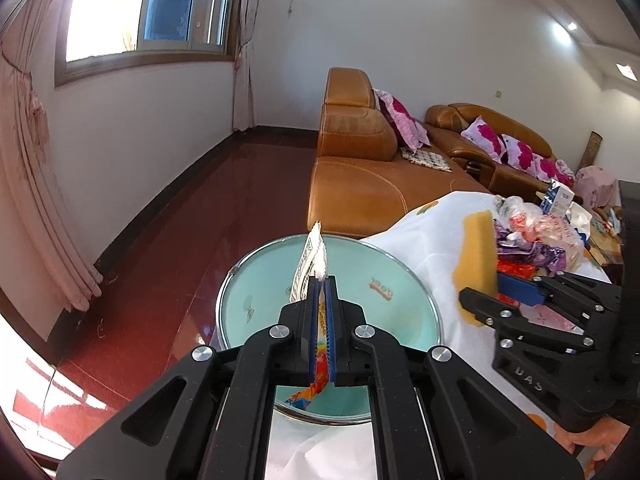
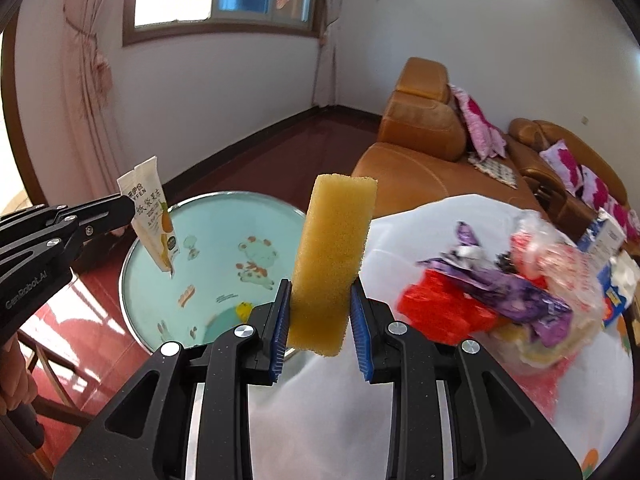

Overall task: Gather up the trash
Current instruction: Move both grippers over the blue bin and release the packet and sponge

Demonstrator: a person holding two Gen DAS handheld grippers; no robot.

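now the left gripper is squeezed tight on a thin white snack wrapper with a carrot picture, held up over the round blue glass table. at 3 o'clock, the right gripper pinches a tall yellow sponge, soft and holey. crinkly trash pile sits at 2 o'clock on a white cloth. red shiny floor lies open at 10 o'clock.

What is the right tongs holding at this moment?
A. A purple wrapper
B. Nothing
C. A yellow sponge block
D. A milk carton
C. The right tongs grip a yellow sponge block that stands upright between the blue pads, while the left tongs pinch a flat snack sachet over the round glass table.
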